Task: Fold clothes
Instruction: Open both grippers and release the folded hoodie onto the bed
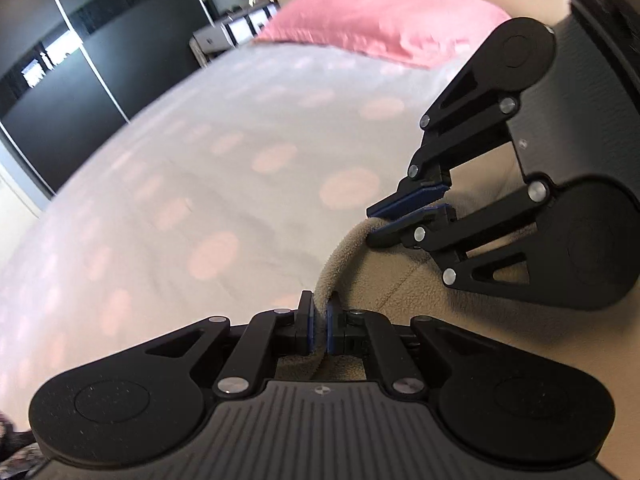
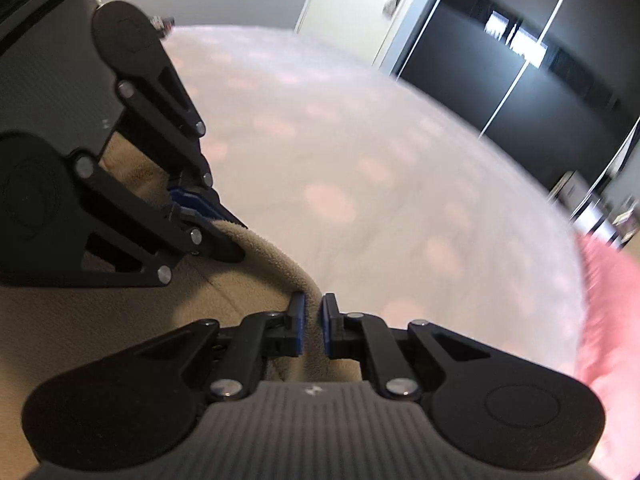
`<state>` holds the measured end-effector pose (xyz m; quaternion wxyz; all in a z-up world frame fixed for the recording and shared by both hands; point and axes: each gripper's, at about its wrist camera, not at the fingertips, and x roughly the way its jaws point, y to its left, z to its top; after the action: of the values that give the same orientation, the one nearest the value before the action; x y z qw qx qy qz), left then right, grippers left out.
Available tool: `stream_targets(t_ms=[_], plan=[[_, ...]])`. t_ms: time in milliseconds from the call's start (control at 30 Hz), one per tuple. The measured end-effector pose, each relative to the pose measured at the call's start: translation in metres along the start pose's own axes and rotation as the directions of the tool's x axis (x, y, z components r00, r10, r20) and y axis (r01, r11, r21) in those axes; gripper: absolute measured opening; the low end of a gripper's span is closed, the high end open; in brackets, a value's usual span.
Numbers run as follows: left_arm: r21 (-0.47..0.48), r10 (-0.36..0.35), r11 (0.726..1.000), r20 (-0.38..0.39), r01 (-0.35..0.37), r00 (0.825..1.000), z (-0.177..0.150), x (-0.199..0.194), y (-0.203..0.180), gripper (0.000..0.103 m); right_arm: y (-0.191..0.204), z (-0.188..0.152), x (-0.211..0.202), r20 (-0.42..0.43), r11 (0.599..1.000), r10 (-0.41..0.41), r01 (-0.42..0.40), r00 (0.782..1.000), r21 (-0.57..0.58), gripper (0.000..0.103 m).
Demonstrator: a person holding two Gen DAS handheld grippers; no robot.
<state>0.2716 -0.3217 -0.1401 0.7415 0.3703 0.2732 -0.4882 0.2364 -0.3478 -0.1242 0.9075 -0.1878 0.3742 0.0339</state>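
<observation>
Mid-fold: left gripper [image 1: 319, 330] and right gripper [image 2: 313, 326] each clamped on beige fleece garment [image 1: 400, 292] edge over bed [image 1: 240, 152], laying-down left.

Most of the beige fleece garment [image 1: 400, 280] is lying out of your sight: it is running under both gripper bodies and off the lower edge in each wrist view, so you cannot tell what kind of garment it is. Motion blur is smearing the spotted bedsheet [image 1: 200, 168] and the pink pillow [image 1: 380, 16], whose far end the right wrist view's edge is cutting off. Small items on the shelves [image 1: 248, 24] beyond the bed are staying too blurred to identify.
</observation>
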Motion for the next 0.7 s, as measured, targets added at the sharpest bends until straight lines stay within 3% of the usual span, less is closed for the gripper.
stream_targets(t_ms=[167, 333, 400, 467, 600, 700], plan=[[-0.015, -0.045, 0.999, -0.05, 0.044, 0.998, -0.012, 0.035, 0.001, 0.005, 0.009, -0.007, 0.043, -0.089, 0.997, 0.064, -0.059, 0.994, 0.058, 0.01], [-0.058, -0.035, 0.998, -0.049, 0.032, 0.998, -0.022, 0.033, 0.002, 0.012, 0.005, -0.001, 0.05, -0.107, 0.989, 0.07, -0.055, 0.992, 0.137, 0.017], [-0.103, -0.018, 0.995, -0.037, 0.014, 0.999, -0.025, 0.022, 0.004, 0.018, 0.003, 0.003, 0.037, -0.089, 0.988, 0.023, -0.009, 0.996, 0.157, 0.037], [-0.136, 0.021, 0.99, -0.01, -0.022, 1.0, -0.029, 0.004, 0.003, 0.021, -0.002, 0.006, 0.021, -0.067, 0.98, -0.051, 0.063, 0.996, 0.189, 0.044], [-0.178, 0.126, 0.977, 0.03, -0.119, 0.992, -0.032, -0.037, 0.014, 0.027, -0.035, 0.015, -0.004, -0.049, 0.939, -0.11, 0.12, 0.993, 0.323, 0.044], [-0.26, 0.147, 0.957, 0.054, -0.128, 0.988, -0.042, -0.072, 0.027, 0.027, -0.045, -0.003, -0.047, -0.035, 0.913, -0.107, 0.112, 0.994, 0.393, 0.044]])
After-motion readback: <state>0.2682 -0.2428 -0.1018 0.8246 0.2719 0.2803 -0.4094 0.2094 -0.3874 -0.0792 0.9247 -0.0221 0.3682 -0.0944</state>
